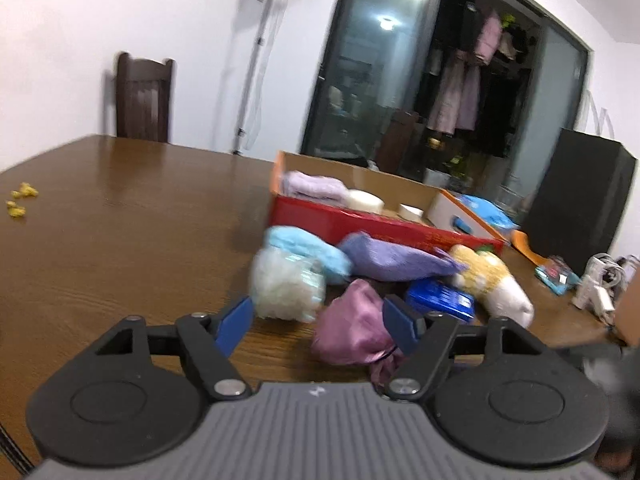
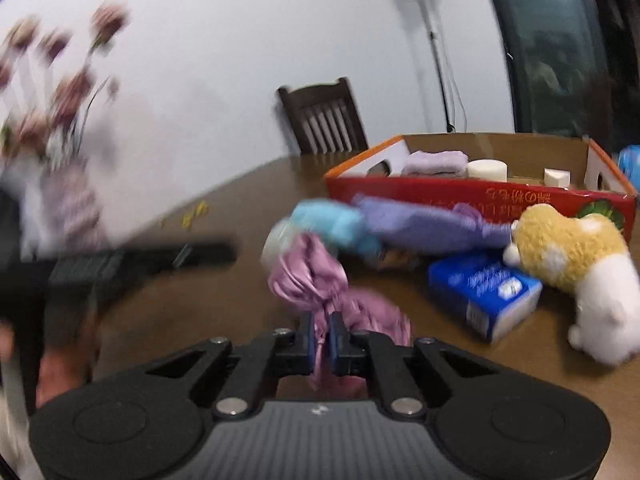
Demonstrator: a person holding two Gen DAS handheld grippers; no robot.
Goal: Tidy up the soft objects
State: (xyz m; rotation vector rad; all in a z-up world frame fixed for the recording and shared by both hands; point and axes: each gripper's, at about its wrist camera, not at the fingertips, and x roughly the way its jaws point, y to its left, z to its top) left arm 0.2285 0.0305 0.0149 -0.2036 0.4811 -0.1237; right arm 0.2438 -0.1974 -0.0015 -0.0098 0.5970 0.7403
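My right gripper [image 2: 323,324] is shut on a gathered fold of a pink satin pouch [image 2: 308,276], which stands up from the wooden table [image 2: 208,304]. In the left wrist view the same pink pouch [image 1: 352,332] lies just inside the right finger of my left gripper [image 1: 318,320], whose jaws are open with neither pad pressing on it. Behind it are a white fluffy bundle [image 1: 286,284], a light blue plush [image 1: 308,248], a purple cloth bag [image 1: 396,260], a blue tissue pack [image 1: 440,298] and a yellow and white plush toy [image 1: 492,280]. The red cardboard box [image 1: 360,220] holds a lavender towel [image 1: 316,186] and a white round sponge [image 1: 364,200].
A dark chair [image 1: 144,96] stands at the table's far side. A black cabinet [image 1: 580,204] and a white power strip [image 1: 596,288] are on the right. Yellow crumbs [image 1: 20,200] lie far left. A blurred vase of flowers [image 2: 60,140] stands left of my right gripper.
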